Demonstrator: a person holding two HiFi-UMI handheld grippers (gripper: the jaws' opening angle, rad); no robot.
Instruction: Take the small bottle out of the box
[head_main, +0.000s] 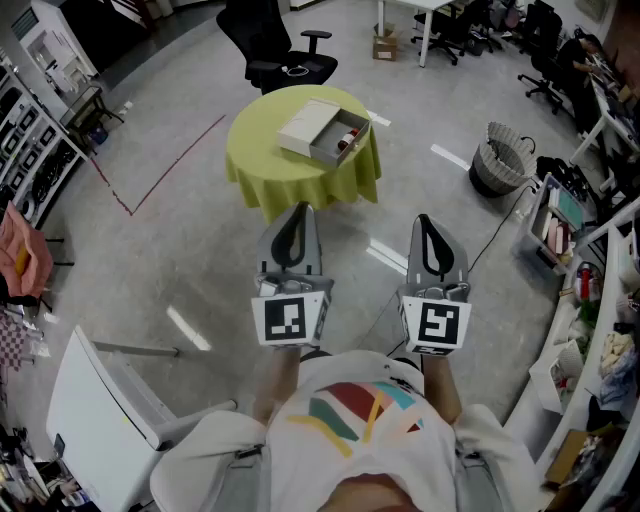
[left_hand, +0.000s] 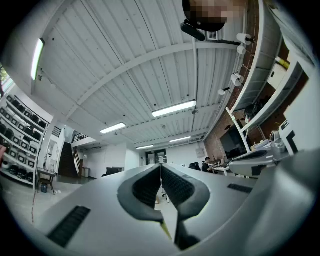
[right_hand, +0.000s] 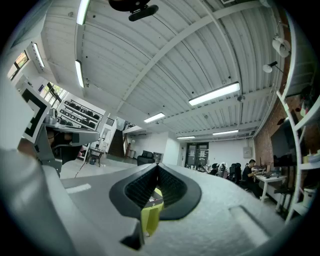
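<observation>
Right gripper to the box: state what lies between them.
Head view: only bare grey floor, then the yellow-green tablecloth draped below the box.

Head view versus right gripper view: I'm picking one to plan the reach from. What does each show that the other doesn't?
Only the head view: the small bottle lying inside the open box, the left gripper, and the floor up to the round table. Only the right gripper view: the ceiling lights and a close look at the right gripper, jaws shut with nothing between them. Both: the right gripper and the table's yellow-green cloth, just a sliver beneath the jaws in the gripper view.
</observation>
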